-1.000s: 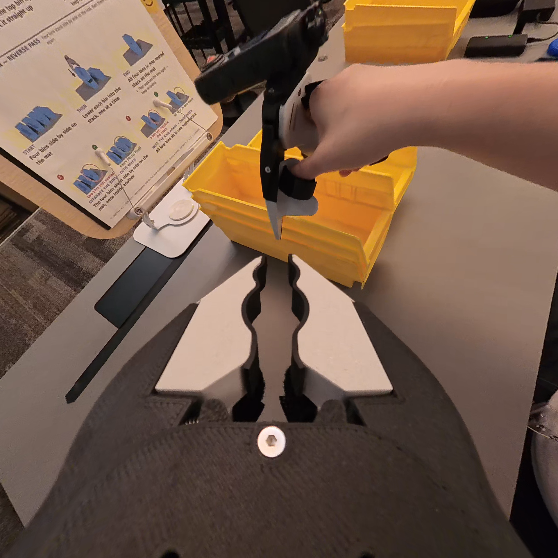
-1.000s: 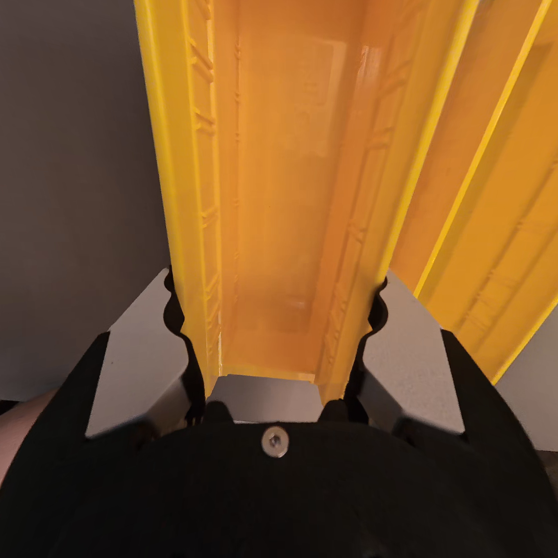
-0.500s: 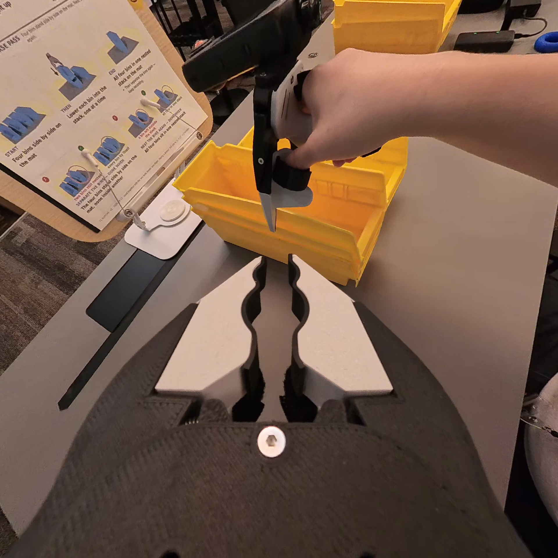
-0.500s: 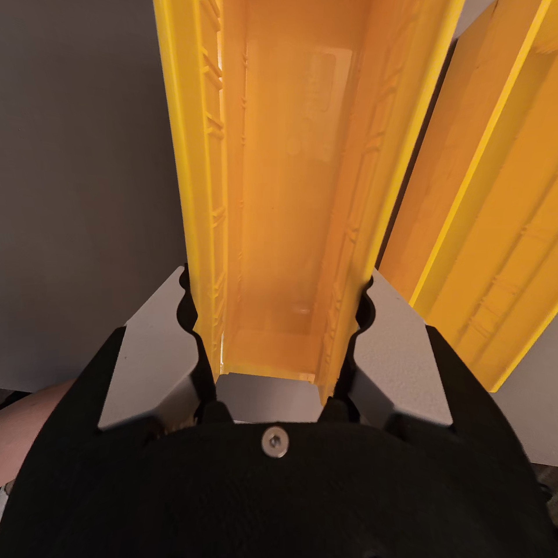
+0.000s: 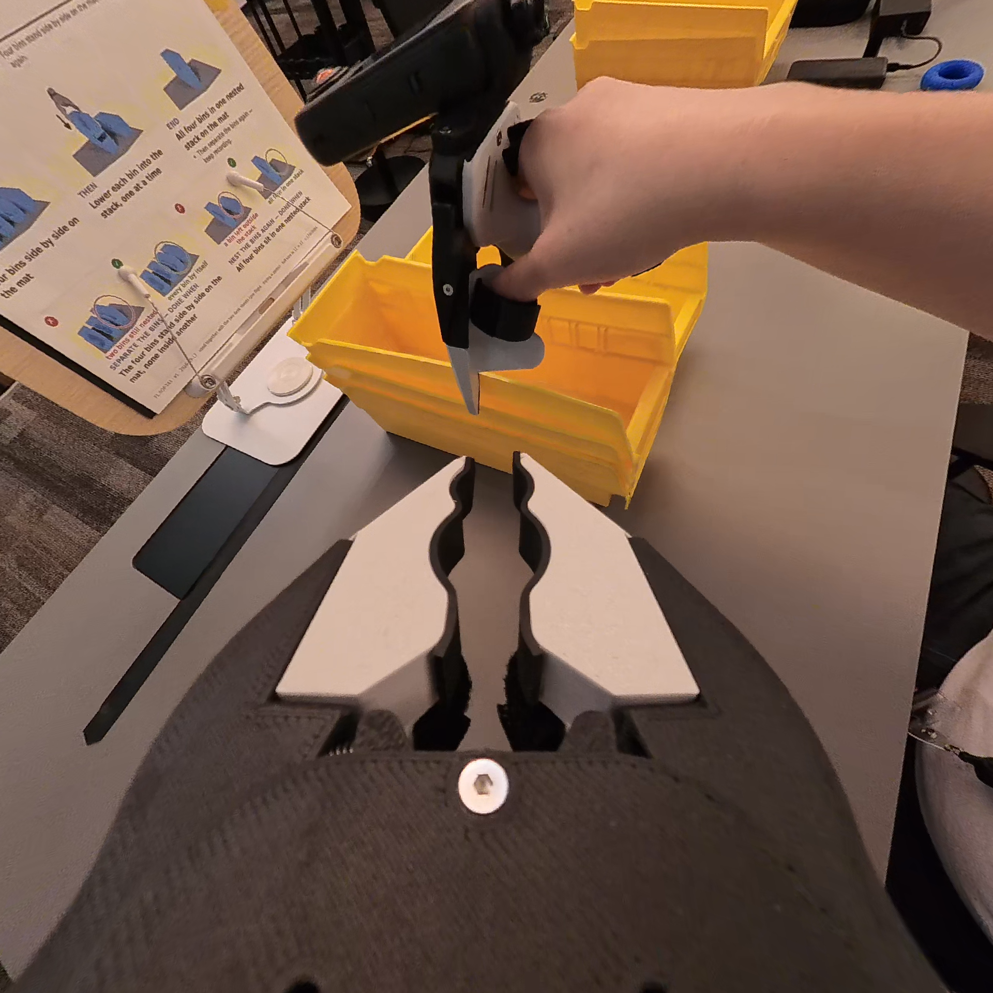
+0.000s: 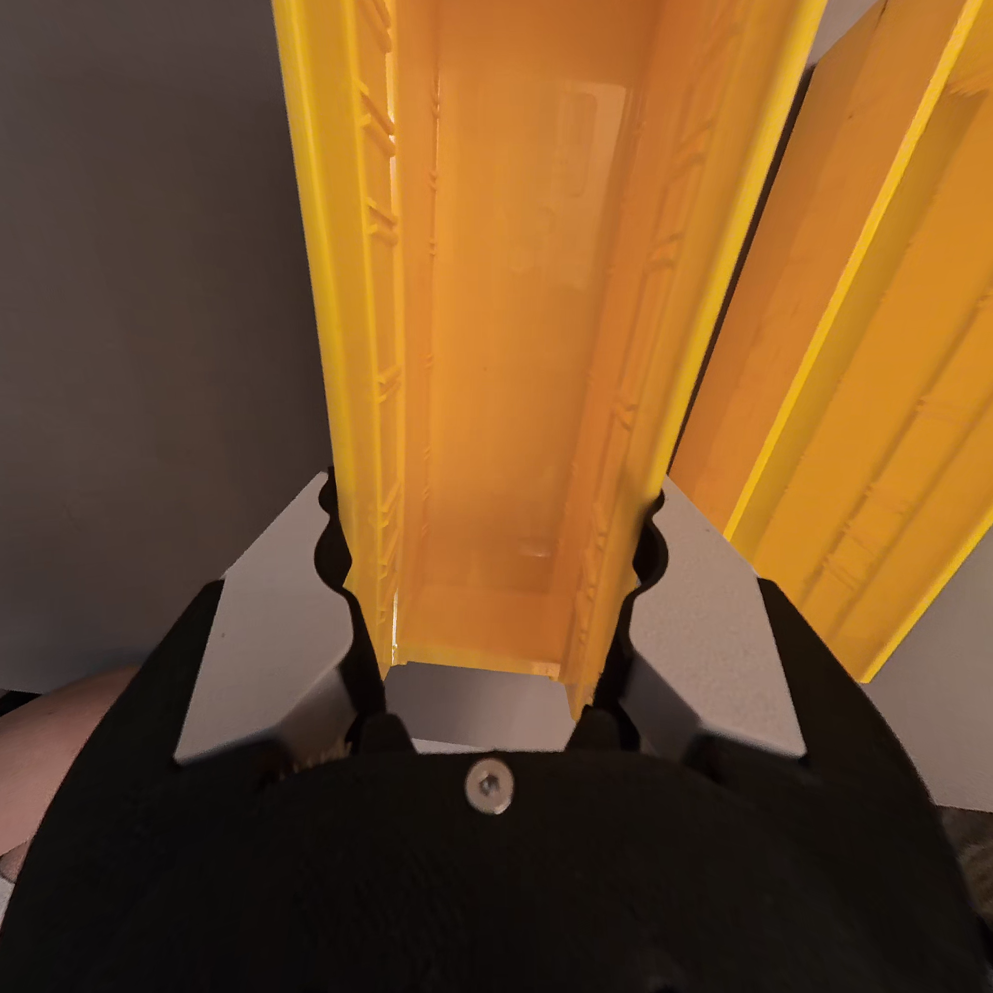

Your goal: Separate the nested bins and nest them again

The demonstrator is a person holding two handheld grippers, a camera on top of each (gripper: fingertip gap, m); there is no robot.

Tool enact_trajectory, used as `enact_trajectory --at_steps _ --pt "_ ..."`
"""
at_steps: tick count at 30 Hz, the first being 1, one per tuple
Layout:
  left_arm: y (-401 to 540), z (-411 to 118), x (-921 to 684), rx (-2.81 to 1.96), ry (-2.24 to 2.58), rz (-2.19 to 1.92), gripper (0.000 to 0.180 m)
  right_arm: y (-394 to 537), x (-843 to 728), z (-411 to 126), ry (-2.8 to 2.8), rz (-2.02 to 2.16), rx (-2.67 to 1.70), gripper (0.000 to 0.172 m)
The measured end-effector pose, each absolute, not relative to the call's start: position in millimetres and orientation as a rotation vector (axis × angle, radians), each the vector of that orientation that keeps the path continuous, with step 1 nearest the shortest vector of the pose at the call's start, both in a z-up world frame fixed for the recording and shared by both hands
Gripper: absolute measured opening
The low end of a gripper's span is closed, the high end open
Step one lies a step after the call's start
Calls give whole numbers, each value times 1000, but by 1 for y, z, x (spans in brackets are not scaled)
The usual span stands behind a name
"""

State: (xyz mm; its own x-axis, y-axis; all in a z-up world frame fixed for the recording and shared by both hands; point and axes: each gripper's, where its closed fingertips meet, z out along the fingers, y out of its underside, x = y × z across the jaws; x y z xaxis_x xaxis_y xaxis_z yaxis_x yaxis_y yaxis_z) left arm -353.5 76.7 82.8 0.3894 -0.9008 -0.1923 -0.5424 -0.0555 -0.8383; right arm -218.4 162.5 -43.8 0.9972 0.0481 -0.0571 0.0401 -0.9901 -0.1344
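Observation:
In the left wrist view a stack of nested yellow bins stands on the grey table. A hand holds my right gripper pointing down over the stack, with its tip against the near wall. In the right wrist view my right gripper is shut on a yellow bin, with both pads pressed on its outer sides. A second yellow bin lies to the right, with a dark gap between them. My left gripper hovers just in front of the stack, with a narrow gap between its fingers and nothing in it.
An instruction board on a white stand base is at the left. A black mat lies along the table's left edge. More yellow bins, a black adapter and a blue ring are at the back.
The right gripper's fingers closed in a little on the bin. The gap between the held bin and the bin to its right has widened. The left gripper's gap is unchanged.

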Motion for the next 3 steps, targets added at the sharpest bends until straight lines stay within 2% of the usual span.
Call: enact_trajectory --at_steps 1,3 --pt "77 82 -353 -1727 1275 -485 13 162 -219 -43 -68 88 -3008 110" --pt "77 82 -353 -1729 1278 -482 13 161 -219 -43 -70 87 -3013 110"
